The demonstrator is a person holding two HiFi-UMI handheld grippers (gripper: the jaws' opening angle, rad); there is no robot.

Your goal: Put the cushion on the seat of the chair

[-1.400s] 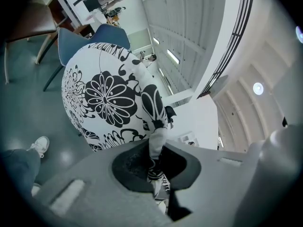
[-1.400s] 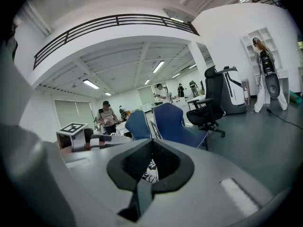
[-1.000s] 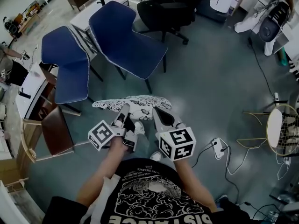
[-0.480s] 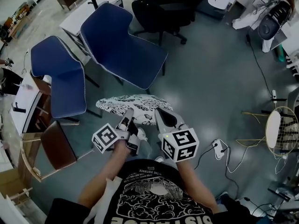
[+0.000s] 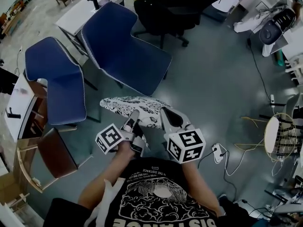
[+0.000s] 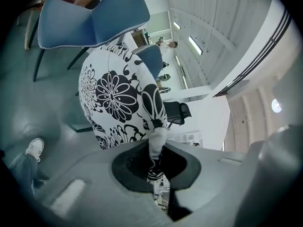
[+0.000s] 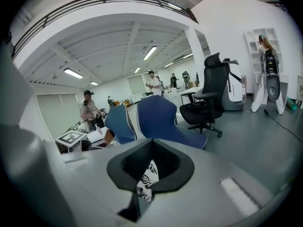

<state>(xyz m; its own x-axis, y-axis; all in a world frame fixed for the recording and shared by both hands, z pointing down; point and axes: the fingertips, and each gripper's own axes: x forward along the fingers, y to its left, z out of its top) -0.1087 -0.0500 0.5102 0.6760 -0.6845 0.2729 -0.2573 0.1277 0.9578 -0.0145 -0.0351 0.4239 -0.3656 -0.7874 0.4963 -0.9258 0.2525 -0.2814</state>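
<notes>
A flat white cushion with a black flower print [image 5: 135, 109] hangs level above the floor, held at its near edge by both grippers. My left gripper [image 5: 134, 118] is shut on the cushion's edge [image 6: 156, 145], and most of the cushion [image 6: 118, 98] fills the left gripper view. My right gripper [image 5: 166, 117] is shut on a fold of the same cushion [image 7: 147, 179]. A blue chair [image 5: 124, 44] with a bare seat stands just beyond the cushion, also seen ahead in the right gripper view [image 7: 163, 119].
A second blue chair [image 5: 57, 79] stands to the left, and a black office chair [image 5: 177, 8] behind. A wooden chair [image 5: 49, 157] is at the lower left. A gold wire stool [image 5: 279, 134] and a power strip with cables [image 5: 217, 151] lie to the right. People stand far off.
Both grippers have carried the cushion forward toward the nearer blue chair, which now sits closer to the cushion's far edge. The grips have not changed.
</notes>
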